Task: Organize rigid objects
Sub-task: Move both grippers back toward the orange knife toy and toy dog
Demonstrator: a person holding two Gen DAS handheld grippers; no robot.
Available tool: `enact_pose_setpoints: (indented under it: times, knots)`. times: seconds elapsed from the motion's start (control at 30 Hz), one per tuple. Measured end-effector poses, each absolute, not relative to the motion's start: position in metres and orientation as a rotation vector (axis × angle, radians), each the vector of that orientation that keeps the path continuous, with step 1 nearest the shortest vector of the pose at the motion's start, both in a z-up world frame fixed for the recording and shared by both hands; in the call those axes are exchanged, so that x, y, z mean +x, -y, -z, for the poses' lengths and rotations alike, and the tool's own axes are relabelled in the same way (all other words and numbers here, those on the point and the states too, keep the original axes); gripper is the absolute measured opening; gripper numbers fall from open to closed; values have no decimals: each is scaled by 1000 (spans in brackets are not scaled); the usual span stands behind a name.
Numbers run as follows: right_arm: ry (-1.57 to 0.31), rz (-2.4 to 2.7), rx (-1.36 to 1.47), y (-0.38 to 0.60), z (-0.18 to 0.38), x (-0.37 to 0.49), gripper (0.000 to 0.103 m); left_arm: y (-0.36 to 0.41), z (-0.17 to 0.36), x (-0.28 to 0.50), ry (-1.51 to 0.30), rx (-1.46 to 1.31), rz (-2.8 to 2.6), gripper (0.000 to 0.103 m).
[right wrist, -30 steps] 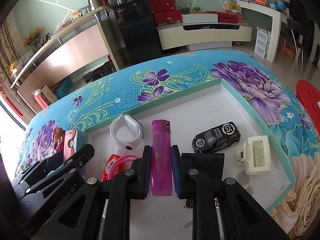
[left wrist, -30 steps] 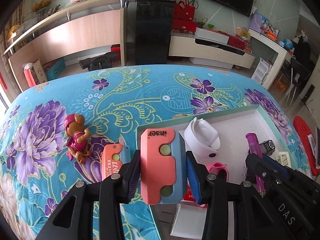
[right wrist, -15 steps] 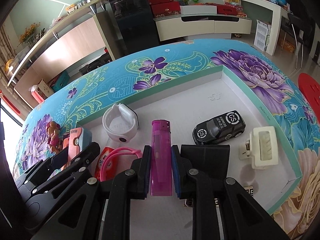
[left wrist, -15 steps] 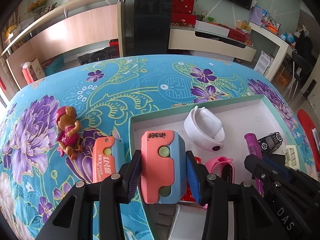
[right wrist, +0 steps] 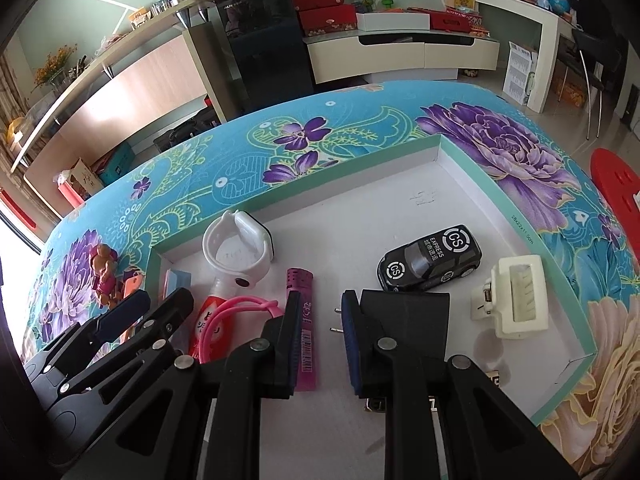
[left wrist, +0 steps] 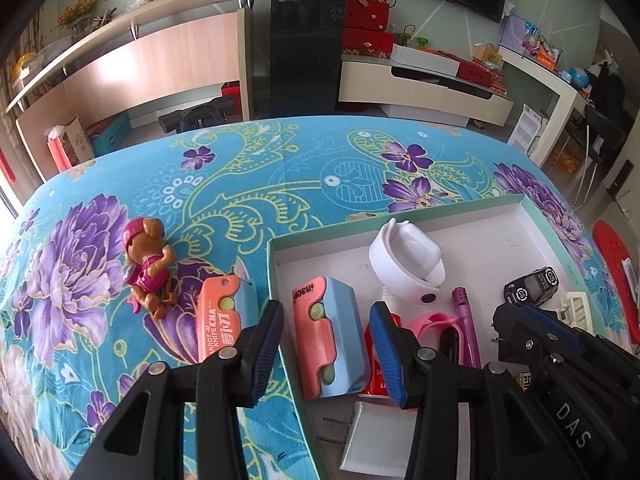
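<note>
**Both grippers let go inside the tray**

The left gripper (left wrist: 326, 346) is opening; the pink-blue knife toy (left wrist: 328, 344) lies in the tray (left wrist: 516, 204), untouched between its jaws. Only the right view shows the right gripper (right wrist: 320, 332) parted, the purple lighter (right wrist: 302, 320) beside its left finger

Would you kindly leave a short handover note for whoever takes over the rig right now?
Left tool: jaws opening; the orange-and-blue block sits between them on the floor of the box, pads off it.
Right tool: open; the purple lighter lies loose in the box beside it.
Done: block, lighter, toy car and white clip are in the box.
Left: second orange block and dog figure, both on the cloth outside.
</note>
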State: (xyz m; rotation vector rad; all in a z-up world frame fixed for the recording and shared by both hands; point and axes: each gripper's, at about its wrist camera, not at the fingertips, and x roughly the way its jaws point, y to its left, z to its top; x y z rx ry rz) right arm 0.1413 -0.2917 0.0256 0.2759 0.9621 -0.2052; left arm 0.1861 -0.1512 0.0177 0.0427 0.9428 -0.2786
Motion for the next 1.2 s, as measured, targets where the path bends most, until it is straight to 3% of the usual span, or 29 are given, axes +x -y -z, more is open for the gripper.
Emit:
enact_pose_setpoints:
  times: [0.03, 0.2, 0.3, 0.5, 0.7, 0.9, 1.0, 1.2]
  knots:
    - [-959, 205, 277, 292, -27, 141, 21, 149, -19, 186, -941, 41, 273, 59]
    - [-942, 209, 276, 292, -35, 138, 23, 136, -26, 185, -942, 25, 230, 60]
    - [-940, 215, 273, 291, -38, 138, 25, 128, -29, 185, -943, 29, 194, 69]
    - [-964, 251, 215, 286, -36, 140, 51, 110, -30, 185, -965, 25, 117, 76]
    - [-977, 249, 186, 281, -34, 142, 69, 92, -25, 189, -993, 1, 55, 84]
    - [-997, 243, 171, 276, -30, 145, 74, 82, -20, 191, -1017, 7, -6, 87]
    - [-1005, 235, 165, 273, -28, 146, 84, 78, -18, 192, -1025, 8, -25, 102]
    - [-1004, 223, 172, 269, -28, 147, 85, 71, -18, 192, -1024, -3, -59, 103]
